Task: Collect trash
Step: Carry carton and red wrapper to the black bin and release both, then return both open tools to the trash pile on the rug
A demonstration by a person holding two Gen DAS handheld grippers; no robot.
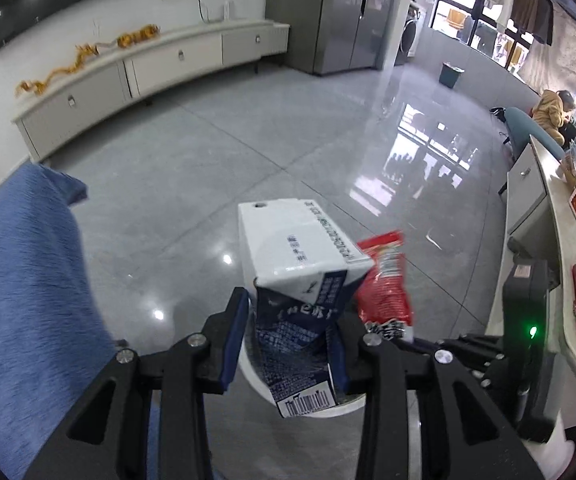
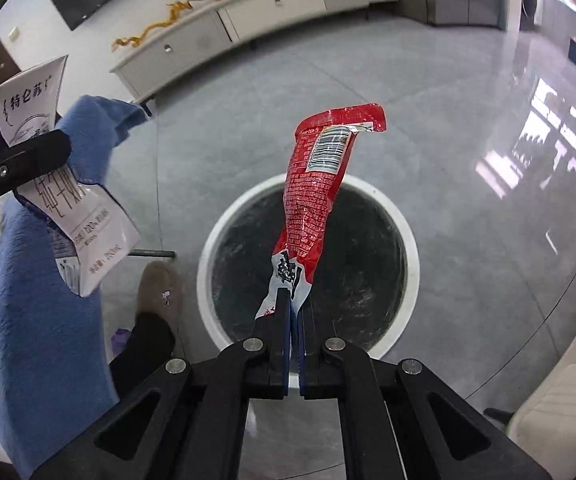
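Observation:
My left gripper (image 1: pixel 289 320) is shut on a crushed white and navy milk carton (image 1: pixel 299 264) and holds it above a white-rimmed round bin (image 1: pixel 256 380). The carton also shows at the left of the right wrist view (image 2: pixel 72 208). My right gripper (image 2: pixel 293 300) is shut on the tail of a red snack wrapper (image 2: pixel 315 184), which hangs in the air over the bin (image 2: pixel 216 248) with its black liner. The wrapper also shows in the left wrist view (image 1: pixel 383 284), just right of the carton.
A blue cloth (image 1: pixel 24 280) hangs at the left, also in the right wrist view (image 2: pixel 44 312). The person's slippered foot (image 2: pixel 160 288) stands left of the bin. A white counter (image 1: pixel 559 280) with items runs along the right. A long cabinet (image 1: pixel 136 68) lines the far wall.

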